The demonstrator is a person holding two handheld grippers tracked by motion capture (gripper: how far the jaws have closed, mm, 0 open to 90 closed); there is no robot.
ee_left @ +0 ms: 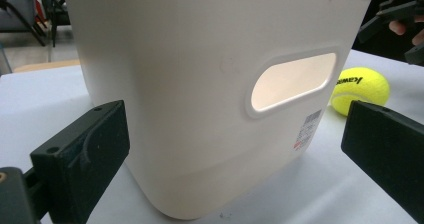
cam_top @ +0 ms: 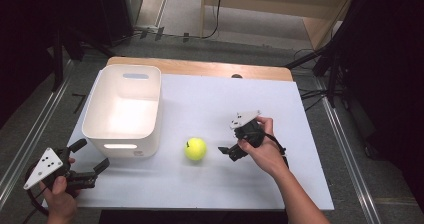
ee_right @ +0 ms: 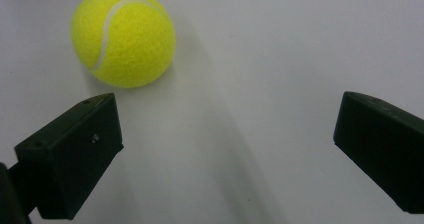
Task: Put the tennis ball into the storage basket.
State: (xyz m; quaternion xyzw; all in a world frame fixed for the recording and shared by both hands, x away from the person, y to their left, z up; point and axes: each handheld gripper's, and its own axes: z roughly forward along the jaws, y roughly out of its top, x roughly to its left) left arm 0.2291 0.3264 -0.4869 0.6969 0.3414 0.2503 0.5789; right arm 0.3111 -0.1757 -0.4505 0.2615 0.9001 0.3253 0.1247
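Note:
A yellow tennis ball (cam_top: 195,149) lies on the white table (cam_top: 210,189), just right of a white plastic bin (cam_top: 122,109) with handle slots. My right gripper (cam_top: 228,152) is a short way right of the ball, pointing at it, open and empty. In the right gripper view the ball (ee_right: 123,36) sits ahead and to the left of the open right gripper (ee_right: 230,154). My left gripper (cam_top: 94,154) is open at the table's front left corner, facing the bin's near wall (ee_left: 200,84). The ball (ee_left: 360,90) shows past the bin's right side, beyond the left gripper (ee_left: 235,154).
The bin looks empty from above. A wooden strip (cam_top: 200,68) runs along the table's far edge. Stands and cables crowd the dark floor at both sides. The other hand's gripper (ee_left: 395,14) shows at the top right of the left gripper view.

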